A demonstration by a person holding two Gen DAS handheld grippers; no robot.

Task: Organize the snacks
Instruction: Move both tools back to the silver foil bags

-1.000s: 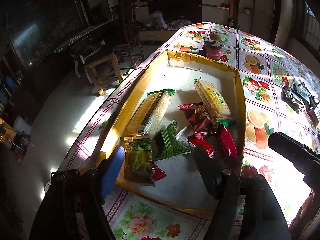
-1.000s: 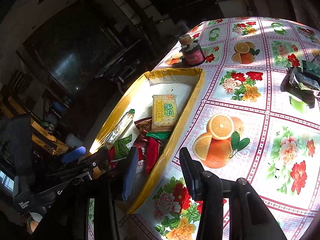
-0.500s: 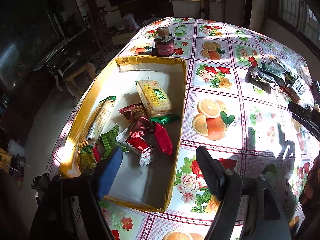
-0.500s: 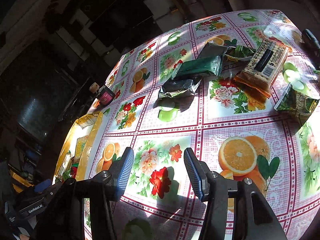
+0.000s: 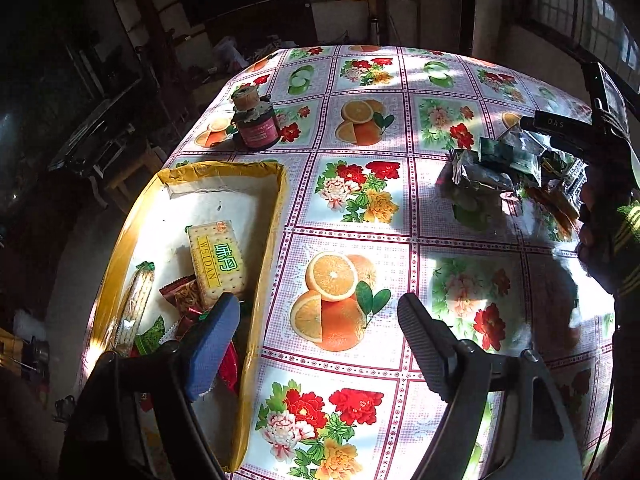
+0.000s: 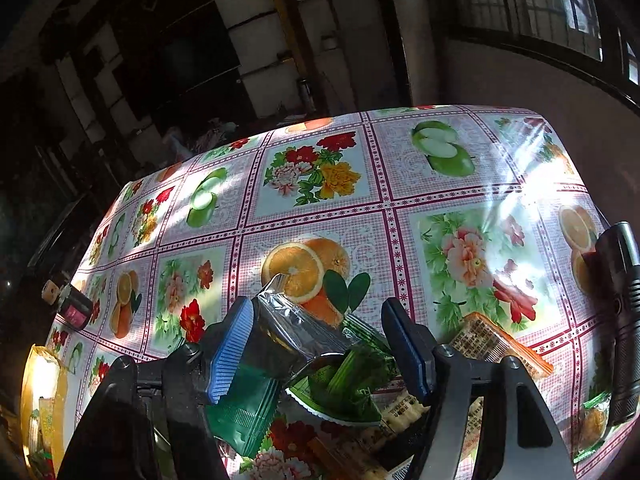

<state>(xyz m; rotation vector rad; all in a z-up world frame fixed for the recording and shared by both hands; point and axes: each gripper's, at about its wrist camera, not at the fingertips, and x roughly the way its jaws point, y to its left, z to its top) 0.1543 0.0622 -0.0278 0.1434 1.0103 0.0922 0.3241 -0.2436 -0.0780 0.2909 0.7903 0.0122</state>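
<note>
At the far left of the left wrist view, a shallow yellow-rimmed box point(image 5: 276, 216) lies on the surface point(image 5: 452, 220), which wears a cloth printed with oranges, flowers and apples. Inside the box are several snacks: a long cracker pack point(image 5: 134, 304) along the left wall, a yellow Weidan biscuit pack point(image 5: 216, 260) near the middle, and red and green wrappers point(image 5: 182, 300) partly hidden behind the tool's blue pad. Beyond the box's far end stands a small dark jar point(image 5: 256, 122) with a pale cap.

The left tool point(image 5: 316, 336) hangs over the box's right wall and the orange print beside it. Its jaws have just been opening and stand wide apart, with nothing between them.

Farther right, well apart from the box, a loose pile of snack packets point(image 5: 496, 164) lies on the surface, silver and dark green wrappers uppermost. The right tool's body and the person's gloved hand point(image 5: 604, 216) reach over that pile at the right edge.

In the right wrist view, the right tool point(image 6: 320, 344) is over the pile. Its jaws have just been opening and are apart, and a silver packet point(image 6: 288, 316) and a green packet point(image 6: 340, 388) lie between them; whether the left pad touches the silver packet I cannot tell. An orange-edged cracker pack point(image 6: 492, 344) lies just right of the jaws, and a black cylindrical object point(image 6: 624, 320) stands at the right edge.
</note>
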